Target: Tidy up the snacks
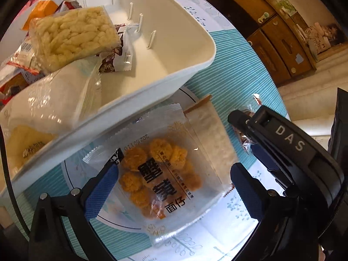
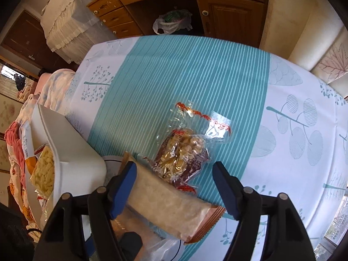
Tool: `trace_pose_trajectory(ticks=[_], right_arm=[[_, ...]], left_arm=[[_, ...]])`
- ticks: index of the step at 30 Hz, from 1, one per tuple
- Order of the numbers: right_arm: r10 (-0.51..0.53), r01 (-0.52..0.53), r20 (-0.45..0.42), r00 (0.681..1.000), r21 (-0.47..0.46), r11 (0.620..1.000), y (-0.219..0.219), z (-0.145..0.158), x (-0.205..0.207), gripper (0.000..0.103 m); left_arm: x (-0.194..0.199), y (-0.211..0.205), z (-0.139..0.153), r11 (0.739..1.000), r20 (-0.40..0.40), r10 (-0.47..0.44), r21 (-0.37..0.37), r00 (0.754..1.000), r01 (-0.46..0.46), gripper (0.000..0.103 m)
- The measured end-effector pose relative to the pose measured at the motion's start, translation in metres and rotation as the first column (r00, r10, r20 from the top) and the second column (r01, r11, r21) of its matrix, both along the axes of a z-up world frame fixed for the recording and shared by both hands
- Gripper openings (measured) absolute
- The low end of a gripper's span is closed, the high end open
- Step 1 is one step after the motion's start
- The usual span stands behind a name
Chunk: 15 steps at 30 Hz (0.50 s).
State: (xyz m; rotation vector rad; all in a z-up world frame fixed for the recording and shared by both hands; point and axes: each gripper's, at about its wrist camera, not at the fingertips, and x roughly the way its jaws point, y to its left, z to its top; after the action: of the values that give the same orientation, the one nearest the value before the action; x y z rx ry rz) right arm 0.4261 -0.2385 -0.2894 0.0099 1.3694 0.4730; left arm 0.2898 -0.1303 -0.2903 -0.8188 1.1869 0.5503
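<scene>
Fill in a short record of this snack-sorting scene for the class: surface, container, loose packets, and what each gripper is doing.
surface: table under a teal-striped tablecloth
container: white bin, already holding several packets, a pale puffed-rice bar on top
loose packets: clear packet of orange nuggets; long frosted packet; clear nut packet with red trim
left gripper: open, straddling the nugget packet, pads not pressing it
right gripper: open around the frosted packet, no squeeze visible
</scene>
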Motion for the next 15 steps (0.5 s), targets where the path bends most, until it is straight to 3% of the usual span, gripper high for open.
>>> trace_pose_trajectory(ticks=[9,12,15], right_arm=[[0.069,-0.067,0.040,0.997,-0.055,0.996,0.010,-0.001,-0.001,0.066],[0.088,-0.082,0.062,0.994,-0.100,0.992,0.012,0.000,-0.002,0.054],[0.111,-0.102,0.084,0.990,-0.104,0.989,0.011,-0.001,-0.005,0.053]], left_arm=[[0.028,0.000,-0.006,0.992,-0.066,-0.063,0.109,0.996,0.070,0.102],[0.028,-0.006,-0.007,0.986,-0.084,-0.082,0.142,0.993,0.093,0.096],[0.030,-0.010,-0.007,0.979,-0.105,-0.094,0.172,0.990,0.111,0.089]])
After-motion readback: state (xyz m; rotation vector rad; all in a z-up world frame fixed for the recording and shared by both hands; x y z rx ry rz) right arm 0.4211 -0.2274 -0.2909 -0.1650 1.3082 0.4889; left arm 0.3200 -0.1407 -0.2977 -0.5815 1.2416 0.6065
